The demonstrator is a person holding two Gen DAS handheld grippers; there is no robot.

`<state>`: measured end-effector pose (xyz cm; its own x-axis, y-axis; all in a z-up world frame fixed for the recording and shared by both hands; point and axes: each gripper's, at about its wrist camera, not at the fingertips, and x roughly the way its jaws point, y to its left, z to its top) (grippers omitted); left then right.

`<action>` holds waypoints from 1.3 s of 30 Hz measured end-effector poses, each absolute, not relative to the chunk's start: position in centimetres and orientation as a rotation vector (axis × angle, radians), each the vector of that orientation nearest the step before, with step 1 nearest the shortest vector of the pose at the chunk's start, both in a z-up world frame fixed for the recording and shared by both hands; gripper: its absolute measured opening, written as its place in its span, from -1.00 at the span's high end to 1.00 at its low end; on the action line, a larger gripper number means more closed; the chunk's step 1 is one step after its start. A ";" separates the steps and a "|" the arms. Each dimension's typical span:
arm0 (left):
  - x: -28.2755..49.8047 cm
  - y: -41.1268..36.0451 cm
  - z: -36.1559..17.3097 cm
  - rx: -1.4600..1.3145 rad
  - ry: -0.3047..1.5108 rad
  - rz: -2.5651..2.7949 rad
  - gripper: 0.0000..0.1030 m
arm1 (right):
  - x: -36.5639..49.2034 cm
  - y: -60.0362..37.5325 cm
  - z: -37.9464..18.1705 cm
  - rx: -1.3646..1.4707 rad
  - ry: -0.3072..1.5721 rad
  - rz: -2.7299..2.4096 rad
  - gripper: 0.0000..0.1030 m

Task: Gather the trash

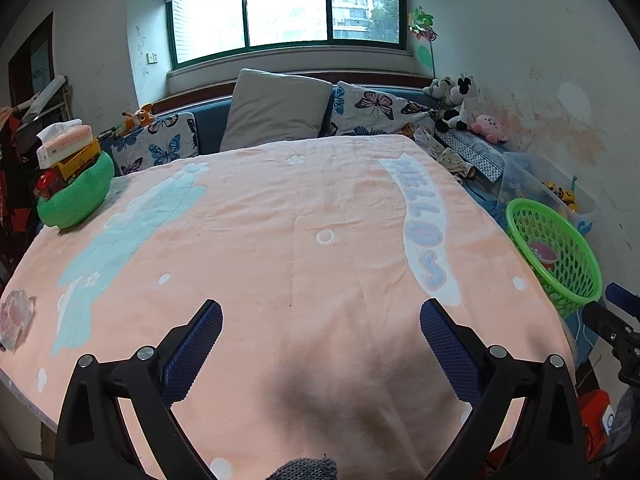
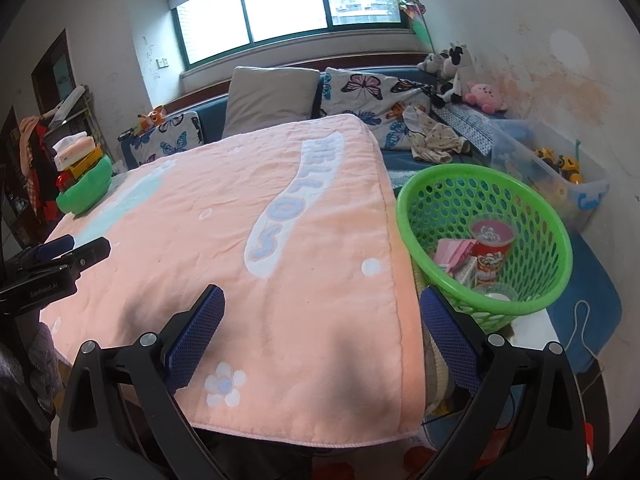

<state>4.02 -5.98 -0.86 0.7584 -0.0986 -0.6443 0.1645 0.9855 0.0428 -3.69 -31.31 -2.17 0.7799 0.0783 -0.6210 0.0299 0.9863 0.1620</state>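
left claw (image 1: 321, 322): wide open, nothing btwn the blue pads, hangs over the pink blanket (image 1: 280, 220), tilted down at it
right claw (image 2: 322, 308): wide open too, empty; sits over the blanket's right edge, right finger just beside the green basket (image 2: 404, 216)
surface: blanket w/ "HELLO" lettering covers the bench; soft, wrinkly, so anything thin lying on it will sink in a bit
trash left: crumpled pink-white wrapper (image 1: 16, 316) at the far left edge of the blanket, seen only in the left wrist view; looks like the last loose piece, can't tell for sure what it's made of
how it handles: prob v. light, thin, crinkly film or paper; no stiffness, will squash flat, may slip or flutter out if pinched loosely; not fragile
where to grip: pinch the raised bunched middle, not a flat corner; come down close to the blanket w/o catching the fabric w/ it
which claw: left is nearer, though the wrapper lies well off to its left side
basket: stands just off the blanket's right edge, apart from the wrapper by the whole width of the bench
basket contents: red printed cup (image 2: 491, 246), pink packet (image 2: 454, 252), clear lid-like thing near the front wall; light stuff, already collected
not trash, judged: tissue pack and toy truck in the green cushion (image 1: 76, 196) at far left, plush toys by the wall
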 end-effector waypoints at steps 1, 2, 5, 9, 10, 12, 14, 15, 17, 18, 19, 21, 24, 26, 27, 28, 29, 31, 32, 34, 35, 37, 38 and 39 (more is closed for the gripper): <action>4.0 -6.0 -0.8 0.099 0.692 -0.140 -0.86 | -3.7 -31.2 -2.2 0.166 0.675 0.028 -0.90; 3.9 -5.9 -0.8 0.098 0.689 -0.137 -0.86 | -3.7 -31.1 -2.2 0.162 0.672 0.030 -0.91; 3.8 -5.9 -0.7 0.096 0.683 -0.134 -0.86 | -3.7 -30.9 -2.3 0.156 0.667 0.026 -0.91; 3.7 -5.9 -0.6 0.096 0.671 -0.126 -0.86 | -3.7 -30.9 -2.4 0.163 0.665 0.029 -0.91; 3.7 -5.8 -0.6 0.094 0.671 -0.127 -0.86 | -3.6 -30.9 -2.4 0.165 0.665 0.030 -0.91; 3.6 -5.7 -0.6 0.088 0.670 -0.125 -0.86 | -3.6 -30.9 -2.4 0.166 0.664 0.025 -0.91; 3.5 -5.7 -0.6 0.085 0.669 -0.123 -0.86 | -3.6 -30.8 -2.5 0.164 0.664 0.025 -0.91; 3.5 -5.7 -0.6 0.086 0.669 -0.124 -0.86 | -3.7 -30.8 -2.5 0.163 0.663 0.023 -0.91; 3.5 -5.6 -0.6 0.085 0.669 -0.121 -0.86 | -3.6 -30.6 -2.5 0.154 0.659 0.018 -0.91; 3.5 -5.5 -0.7 0.083 0.670 -0.120 -0.86 | -3.6 -30.6 -2.5 0.150 0.657 0.018 -0.91; 3.5 -5.5 -0.7 0.082 0.670 -0.120 -0.86 | -3.6 -30.5 -2.5 0.146 0.651 0.018 -0.91; 3.6 -5.4 -0.7 0.081 0.671 -0.119 -0.86 | -3.6 -30.3 -2.4 0.141 0.643 0.020 -0.91; 3.5 -5.3 -0.7 0.080 0.673 -0.117 -0.86 | -3.6 -30.2 -2.3 0.135 0.635 0.018 -0.91; 3.5 -5.3 -0.8 0.078 0.674 -0.114 -0.86 | -3.6 -30.2 -2.3 0.135 0.633 0.021 -0.91; 3.5 -5.3 -0.8 0.077 0.675 -0.114 -0.86 | -3.5 -30.2 -2.3 0.134 0.632 0.021 -0.91; 3.5 -5.3 -0.8 0.077 0.675 -0.114 -0.86 | -3.6 -30.1 -2.3 0.133 0.632 0.020 -0.91; 3.5 -5.3 -0.8 0.078 0.675 -0.114 -0.86 | -3.6 -30.0 -2.3 0.133 0.631 0.019 -0.91; 3.5 -5.3 -0.8 0.078 0.675 -0.114 -0.86 | -3.6 -30.0 -2.3 0.133 0.631 0.020 -0.91; 3.5 -5.3 -0.8 0.077 0.675 -0.114 -0.86 | -3.6 -30.0 -2.3 0.133 0.630 0.020 -0.91; 3.6 -5.3 -0.9 0.077 0.677 -0.115 -0.86 | -3.6 -30.0 -2.3 0.130 0.631 0.022 -0.91; 3.5 -5.2 -0.9 0.076 0.677 -0.115 -0.86 | -3.6 -29.9 -2.2 0.130 0.630 0.022 -0.91; 3.5 -5.2 -0.9 0.075 0.677 -0.115 -0.86 | -3.6 -29.9 -2.2 0.129 0.630 0.024 -0.91; 3.6 -5.2 -0.9 0.077 0.677 -0.114 -0.86 | -3.6 -29.8 -2.1 0.129 0.629 0.023 -0.91; 3.5 -5.2 -0.9 0.077 0.677 -0.115 -0.86 | -3.6 -29.9 -2.1 0.129 0.630 0.024 -0.91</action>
